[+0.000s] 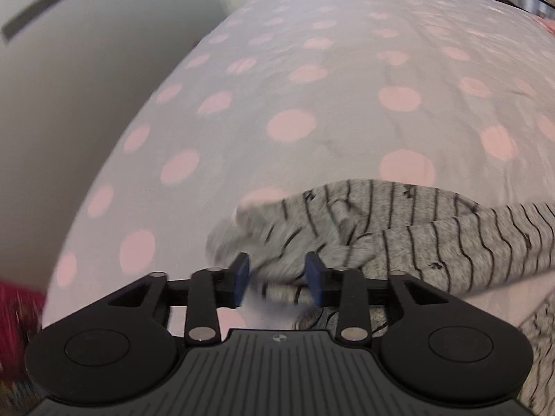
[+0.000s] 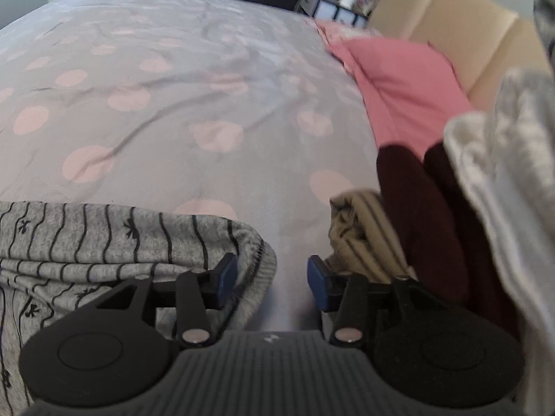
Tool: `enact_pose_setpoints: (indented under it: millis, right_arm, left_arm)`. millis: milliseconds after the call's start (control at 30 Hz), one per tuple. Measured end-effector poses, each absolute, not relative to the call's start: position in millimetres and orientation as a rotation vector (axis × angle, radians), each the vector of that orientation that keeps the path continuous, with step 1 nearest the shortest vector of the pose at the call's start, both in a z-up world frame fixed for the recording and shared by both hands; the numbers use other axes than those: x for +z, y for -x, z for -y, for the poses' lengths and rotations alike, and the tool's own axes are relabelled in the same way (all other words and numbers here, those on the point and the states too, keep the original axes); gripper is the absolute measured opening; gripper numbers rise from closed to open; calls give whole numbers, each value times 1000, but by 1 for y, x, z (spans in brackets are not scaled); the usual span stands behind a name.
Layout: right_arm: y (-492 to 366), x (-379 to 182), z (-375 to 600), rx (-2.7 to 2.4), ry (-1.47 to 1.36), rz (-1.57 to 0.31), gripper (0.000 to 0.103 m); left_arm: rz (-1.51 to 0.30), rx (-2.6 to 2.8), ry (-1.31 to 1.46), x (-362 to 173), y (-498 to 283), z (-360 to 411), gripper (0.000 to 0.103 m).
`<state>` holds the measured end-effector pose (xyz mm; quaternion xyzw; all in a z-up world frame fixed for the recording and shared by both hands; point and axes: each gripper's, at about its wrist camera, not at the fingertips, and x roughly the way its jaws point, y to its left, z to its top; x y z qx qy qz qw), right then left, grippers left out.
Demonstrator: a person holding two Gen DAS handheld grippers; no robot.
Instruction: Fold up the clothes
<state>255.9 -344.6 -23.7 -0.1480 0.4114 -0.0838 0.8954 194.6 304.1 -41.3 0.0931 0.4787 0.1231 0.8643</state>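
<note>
On the spotted bedspread the grey striped garment lies part folded, beside a pile of clothes. This looks like a release after a fold. Both tongs stand half open: the left gripper straddles a hem unpinched, the right gripper holds nothing. Next comes regripping for another fold.

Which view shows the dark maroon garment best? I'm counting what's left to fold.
The right wrist view: the dark maroon garment lies between a beige striped piece and a white knit. The left wrist view doesn't show it.
</note>
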Motion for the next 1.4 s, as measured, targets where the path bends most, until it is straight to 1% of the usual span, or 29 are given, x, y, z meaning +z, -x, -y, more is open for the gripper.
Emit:
enact_pose_setpoints:
  millis: [67, 167, 200, 300, 400, 533, 667, 700, 733, 767, 800, 833, 967, 1033, 1167, 1267, 1400]
  right_arm:
    - [-252, -19, 337, -148, 386, -801, 59]
    - [-250, -18, 328, -56, 467, -750, 59]
    - [-250, -19, 324, -19, 485, -745, 59]
    - [-257, -27, 314, 47, 541, -765, 59]
    - [-263, -40, 306, 105, 597, -780, 59]
    - [-274, -50, 303, 94, 606, -796, 59]
    - [-278, -54, 298, 122, 606, -791, 59]
    - [-280, -55, 297, 136, 608, -787, 59]
    - [-281, -55, 297, 150, 610, -783, 60]
    - [-282, -56, 297, 162, 605, -781, 61]
    - [-283, -58, 298, 169, 600, -782, 62]
    - [-285, -59, 300, 172, 598, -782, 63]
    - [-293, -59, 312, 190, 570, -777, 67]
    - [-297, -53, 320, 198, 555, -768, 72]
    - [-307, -39, 329, 211, 551, -745, 72]
    - [-319, -37, 321, 326, 568, -799, 73]
    - [-336, -53, 289, 489, 726, -872, 73]
  left_arm:
    - [-948, 184, -300, -37, -188, -291, 48]
    - [-922, 54, -440, -43, -179, -271, 51]
    - [-929, 17, -478, -48, -176, -264, 53]
    - [-981, -71, -629, -73, -173, -242, 53]
    - [-983, -67, -759, -98, -175, -230, 53]
    - [-959, -62, -723, -104, -196, -237, 53]
    - [-1015, -77, -748, -116, -220, -246, 49]
    - [-1033, -83, -759, -121, -224, -248, 48]
    - [-1051, -91, -767, -127, -226, -249, 45]
    - [-1069, -97, -773, -133, -228, -251, 27]
    - [-1084, -103, -770, -137, -229, -252, 7]
    - [-1091, -110, -752, -138, -229, -253, 4]
    - [-1052, -90, -700, -121, -225, -257, 3]
    - [-1030, -60, -650, -109, -225, -262, 3]
    - [-988, 5, -543, -87, -223, -273, 2]
    - [-946, 59, -499, -75, -229, -272, 2]
    - [-814, 145, -463, -53, -231, -269, 2]
